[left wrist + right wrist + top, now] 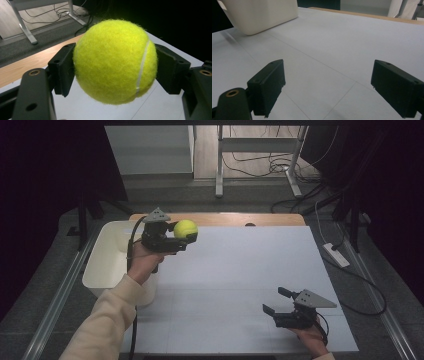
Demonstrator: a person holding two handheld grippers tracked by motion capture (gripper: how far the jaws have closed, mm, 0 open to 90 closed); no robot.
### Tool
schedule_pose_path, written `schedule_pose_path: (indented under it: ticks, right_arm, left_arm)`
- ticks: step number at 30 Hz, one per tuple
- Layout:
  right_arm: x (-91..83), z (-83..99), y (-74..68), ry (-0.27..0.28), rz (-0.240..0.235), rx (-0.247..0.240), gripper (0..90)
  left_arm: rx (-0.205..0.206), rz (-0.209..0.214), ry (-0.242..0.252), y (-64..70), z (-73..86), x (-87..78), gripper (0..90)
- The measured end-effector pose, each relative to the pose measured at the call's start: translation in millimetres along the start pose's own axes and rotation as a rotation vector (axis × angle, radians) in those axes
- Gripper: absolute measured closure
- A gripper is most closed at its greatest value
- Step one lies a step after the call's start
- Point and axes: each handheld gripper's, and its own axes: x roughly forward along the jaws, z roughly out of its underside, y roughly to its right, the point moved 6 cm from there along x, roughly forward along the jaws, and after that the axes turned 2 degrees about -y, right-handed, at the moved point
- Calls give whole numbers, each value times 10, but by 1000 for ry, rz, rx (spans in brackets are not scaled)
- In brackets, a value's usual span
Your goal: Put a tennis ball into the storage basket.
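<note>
The tennis ball (115,61) is bright yellow-green with a fuzzy felt nap, loose fibres standing out all around its outline. One white seam (142,65) curves down its right side in the left gripper view, from near the top to the lower edge. The felt looks clean and even in colour, with no print showing on the face turned to the camera.

The left tongs (186,238) are clamped on the ball: each black jaw presses flat against one side of it, and the ball bulges well above and below the pads. It is held clear of the surface, with the white counter (240,270) visible beneath it in the left gripper view. In the high view the ball (185,228) sits at the far left part of the counter, just beside the cream-white plastic bin (107,255) that stands at the counter's left edge, and near the strip of bare wood (220,219) along the far side. The person's left hand (142,262), in a pale cream sleeve, grips the tool from below.

The right tongs (274,301) rest low near the front right corner of the counter, well apart from the ball. Their jaws stand wide apart with nothing between them, just the white surface and its faint lines. The bin (259,15) shows at the upper left of the right gripper view.
</note>
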Motion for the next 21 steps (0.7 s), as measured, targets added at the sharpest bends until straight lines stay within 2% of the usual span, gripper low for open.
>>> schedule_pose_path:
  ticks: [21]
  right_arm:
    - [2,1,0,-1,0,-1,119]
  left_arm:
    - [-27,-37,27,-158,91,-302,267]
